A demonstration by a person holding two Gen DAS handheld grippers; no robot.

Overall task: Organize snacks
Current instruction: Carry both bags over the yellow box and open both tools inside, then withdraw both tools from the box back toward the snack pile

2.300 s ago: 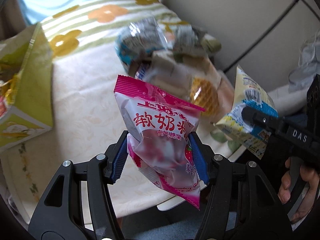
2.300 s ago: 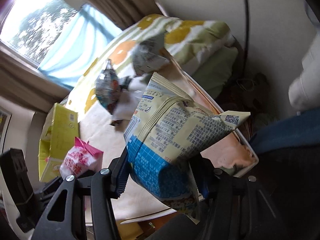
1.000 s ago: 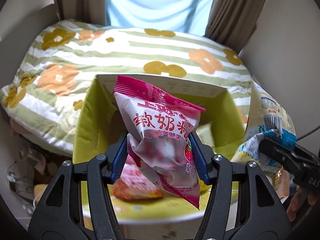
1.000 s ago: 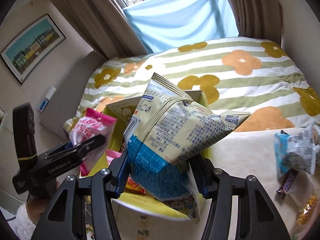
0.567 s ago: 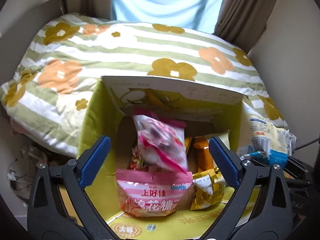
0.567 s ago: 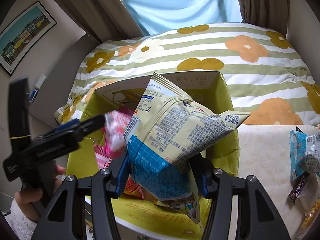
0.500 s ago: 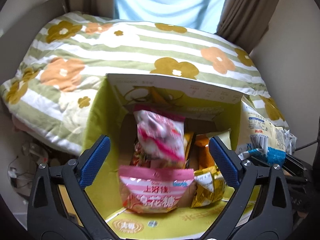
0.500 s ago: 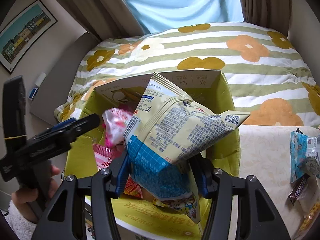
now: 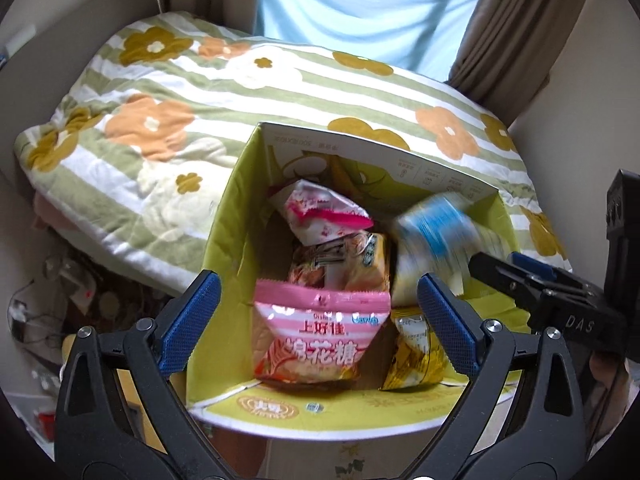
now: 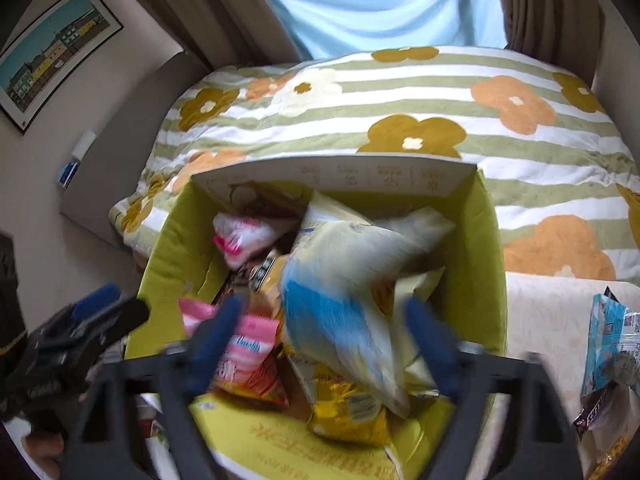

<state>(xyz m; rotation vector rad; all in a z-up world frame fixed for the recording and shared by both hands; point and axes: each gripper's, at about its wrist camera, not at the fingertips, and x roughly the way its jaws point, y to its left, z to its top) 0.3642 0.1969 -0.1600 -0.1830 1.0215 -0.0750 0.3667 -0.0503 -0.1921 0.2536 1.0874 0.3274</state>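
Drop-off step. The left tongs (image 9: 318, 322) stand wide and empty above the yellow-green cardboard box (image 9: 224, 240). The right tongs (image 10: 326, 346) are opening, their pads clear of the blurred cream-and-blue foil snack bag (image 10: 340, 280), which is falling into the box's 3 o'clock side. The pink-and-white crinkled candy packet (image 9: 320, 216) lies at 12 o'clock. Next, probably: fetch the wrapped snacks (image 10: 612, 344) on the pale surface (image 10: 544, 312) at 3 o'clock.
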